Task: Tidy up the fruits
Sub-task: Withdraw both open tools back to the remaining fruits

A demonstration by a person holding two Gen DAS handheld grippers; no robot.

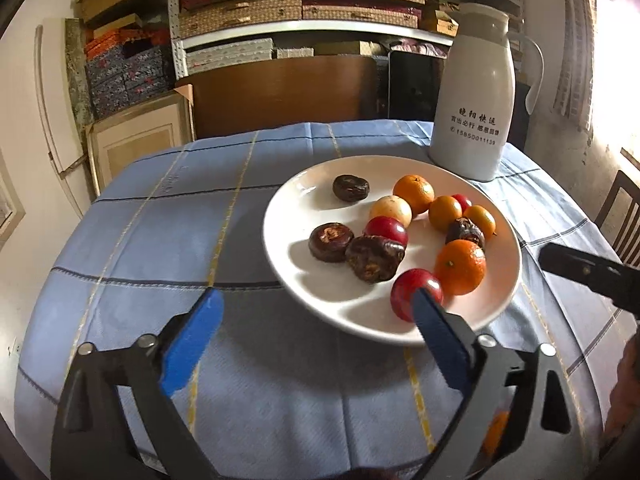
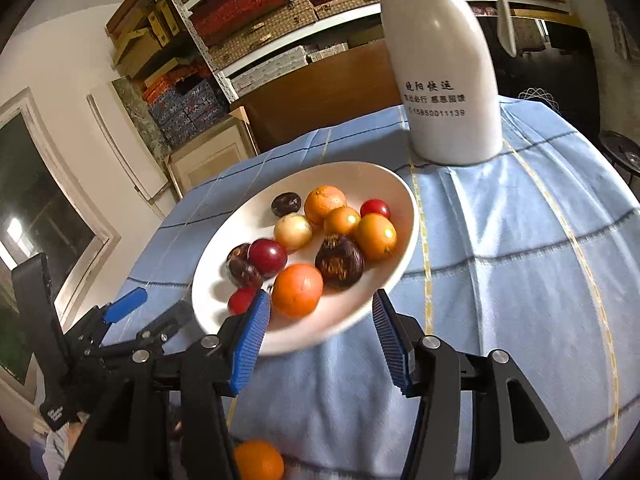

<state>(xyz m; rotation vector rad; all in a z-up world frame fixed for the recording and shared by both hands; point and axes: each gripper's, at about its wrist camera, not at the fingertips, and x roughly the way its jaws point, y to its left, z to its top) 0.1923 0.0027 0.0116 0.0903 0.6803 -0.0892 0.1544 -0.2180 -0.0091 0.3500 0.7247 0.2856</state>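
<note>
We see a smooth white plate [image 1: 304, 248] on the table's blue checked cloth [image 1: 160, 240], holding glossy round red fruits [image 1: 416, 294], dimpled oranges [image 1: 460, 266] and dark, wrinkled, flattened water chestnuts [image 1: 331, 241]. A white jug [image 1: 472, 120] with printed text stands behind it. Our left gripper [image 1: 316, 314] has its blue ribbed pads spread wide with nothing between them, one pad overlapping the nearest red fruit. Only the right wrist view shows a stray orange [image 2: 258, 460] on the cloth below our right gripper [image 2: 320, 312], whose pads stand apart at the plate's near rim, gripping nothing.
</note>
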